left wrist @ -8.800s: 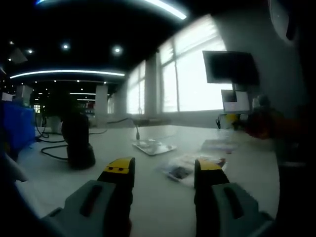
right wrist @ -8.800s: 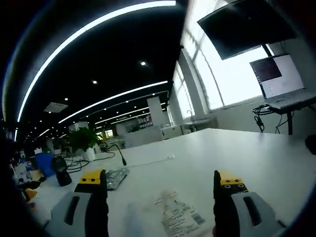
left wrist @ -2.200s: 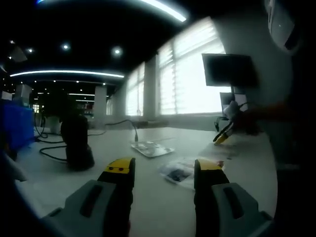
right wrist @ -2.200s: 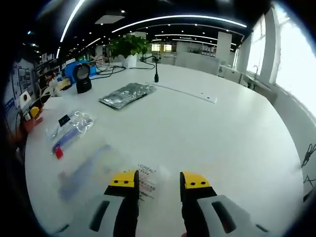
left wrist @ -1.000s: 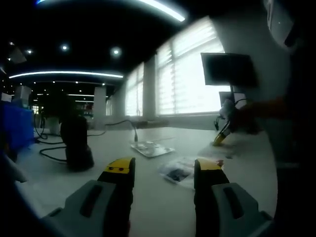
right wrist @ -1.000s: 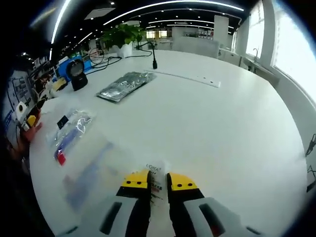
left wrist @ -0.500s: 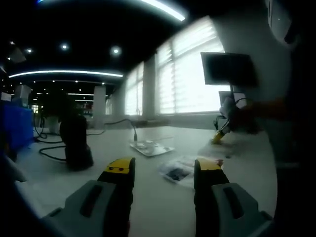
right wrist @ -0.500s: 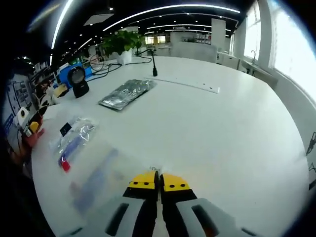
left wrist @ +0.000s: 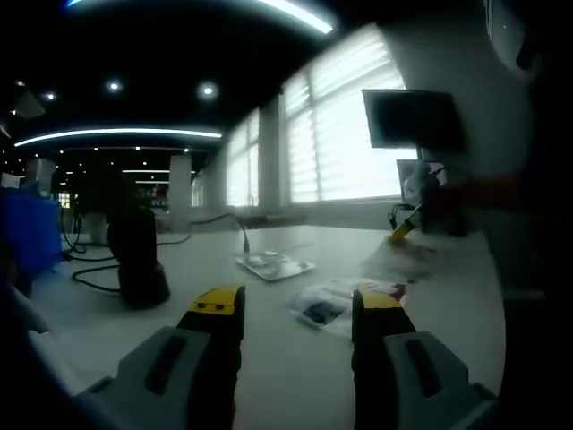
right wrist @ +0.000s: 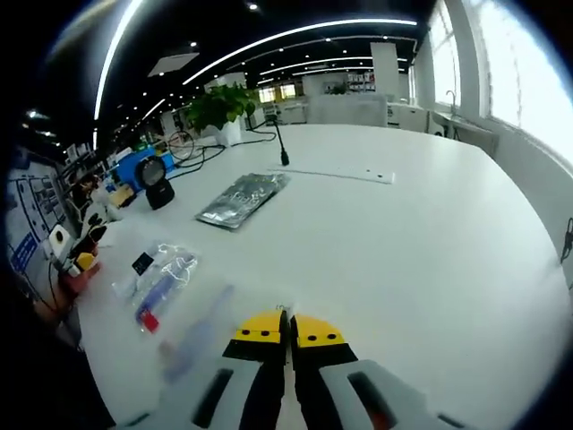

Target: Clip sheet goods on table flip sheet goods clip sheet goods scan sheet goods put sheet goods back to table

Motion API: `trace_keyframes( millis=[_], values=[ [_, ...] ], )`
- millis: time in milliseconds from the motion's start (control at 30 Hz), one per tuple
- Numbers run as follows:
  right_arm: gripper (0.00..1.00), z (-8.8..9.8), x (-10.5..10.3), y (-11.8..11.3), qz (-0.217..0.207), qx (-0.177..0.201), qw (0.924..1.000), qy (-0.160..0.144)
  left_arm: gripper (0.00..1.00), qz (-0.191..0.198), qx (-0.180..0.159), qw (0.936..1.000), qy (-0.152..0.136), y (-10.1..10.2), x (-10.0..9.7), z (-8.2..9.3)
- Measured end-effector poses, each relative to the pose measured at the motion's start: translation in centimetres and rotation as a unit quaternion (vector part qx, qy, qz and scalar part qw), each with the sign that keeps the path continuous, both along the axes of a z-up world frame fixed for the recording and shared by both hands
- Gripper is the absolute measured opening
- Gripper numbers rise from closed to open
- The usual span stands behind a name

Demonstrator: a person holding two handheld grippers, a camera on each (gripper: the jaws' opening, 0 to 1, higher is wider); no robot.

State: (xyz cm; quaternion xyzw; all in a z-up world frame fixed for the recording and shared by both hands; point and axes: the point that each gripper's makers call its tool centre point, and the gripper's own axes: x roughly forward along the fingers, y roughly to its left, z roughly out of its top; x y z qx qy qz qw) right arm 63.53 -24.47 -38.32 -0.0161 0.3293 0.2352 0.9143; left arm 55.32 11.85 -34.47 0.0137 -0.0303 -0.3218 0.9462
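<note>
- Right tool (right wrist: 287, 324) is pressed together, pinching a clear packet (right wrist: 283, 310) at its tip, just above the desk (right wrist: 430, 242).
- Left tool (left wrist: 295, 303) waits, spread.
- First clip looks done; flip, scan and return remain.

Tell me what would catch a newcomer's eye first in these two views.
In the right gripper view, the right gripper stands out first, its yellow-tipped jaws shut on a clear sheet packet at the near edge of the white table. Farther left on the table lie a clear bag with blue and red contents and a silvery foil pack. In the left gripper view, the left gripper is open, with a black scanner standing to its left.
</note>
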Motion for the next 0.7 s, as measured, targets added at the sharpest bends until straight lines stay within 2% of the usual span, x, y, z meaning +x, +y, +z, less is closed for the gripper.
trace_keyframes(
  millis=[200, 600, 700],
  values=[
    [0.0, 2.7, -0.7, 0.7, 0.001, 0.042, 0.9988, -0.025, 0.4, 0.0, 0.002, 1.0, 0.0, 0.0, 0.0, 0.0],
    [0.0, 5.9, -2.0, 3.2, 0.025, 0.055, 0.9965, -0.058, 0.39, 0.005, 0.007, 1.0, -0.001, 0.1, 0.1, -0.1],
    [0.0, 7.0, -2.2, 3.8, 0.028, 0.072, 0.9946, -0.069, 0.39, 0.005, 0.004, 1.0, -0.001, 0.1, 0.1, -0.1]
  ],
)
